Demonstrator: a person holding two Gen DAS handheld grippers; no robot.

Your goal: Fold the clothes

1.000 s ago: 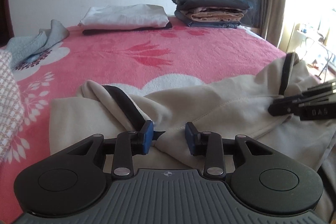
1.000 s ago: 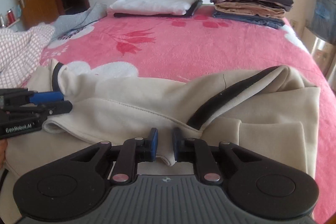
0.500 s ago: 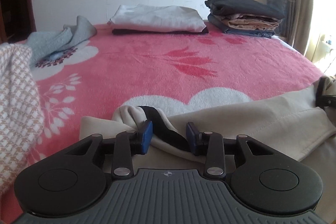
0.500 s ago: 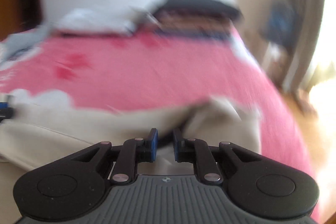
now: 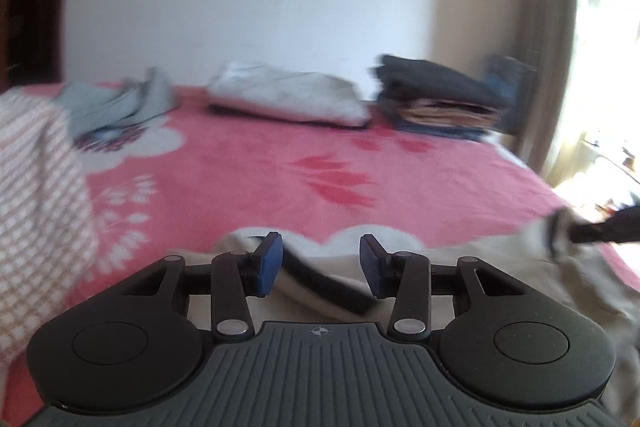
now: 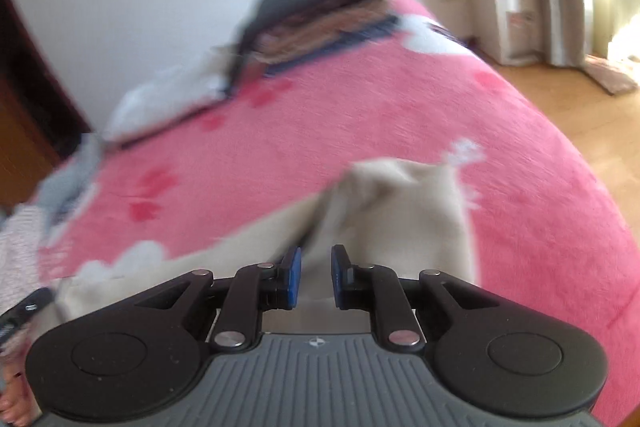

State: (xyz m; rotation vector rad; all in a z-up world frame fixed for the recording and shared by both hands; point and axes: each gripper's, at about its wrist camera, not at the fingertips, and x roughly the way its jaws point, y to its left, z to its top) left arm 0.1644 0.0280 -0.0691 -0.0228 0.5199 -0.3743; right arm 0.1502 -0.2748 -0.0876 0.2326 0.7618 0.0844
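Note:
A beige garment (image 5: 500,267) with a black band (image 5: 328,287) lies stretched across the near side of the pink flowered bed (image 5: 280,179). My left gripper (image 5: 321,269) is shut on one bunched end, and the band and beige fabric fill the gap between its blue pads. My right gripper (image 6: 316,277) is shut on the other end of the garment (image 6: 400,195), its pads close together on the cloth. In the left wrist view the right gripper (image 5: 600,231) shows at the far right edge, holding that corner. Both views are blurred by motion.
A folded white pile (image 5: 288,99) and a taller dark stack (image 5: 440,99) sit at the far side of the bed. A grey-blue garment (image 5: 116,103) and a checked cloth (image 5: 36,187) lie at the left. The bed's right edge drops to a wooden floor (image 6: 580,107).
The two grippers have drawn apart, pulling the beige garment out lengthwise. The right view has swung to the right towards the bed edge. The left pads stand slightly wider.

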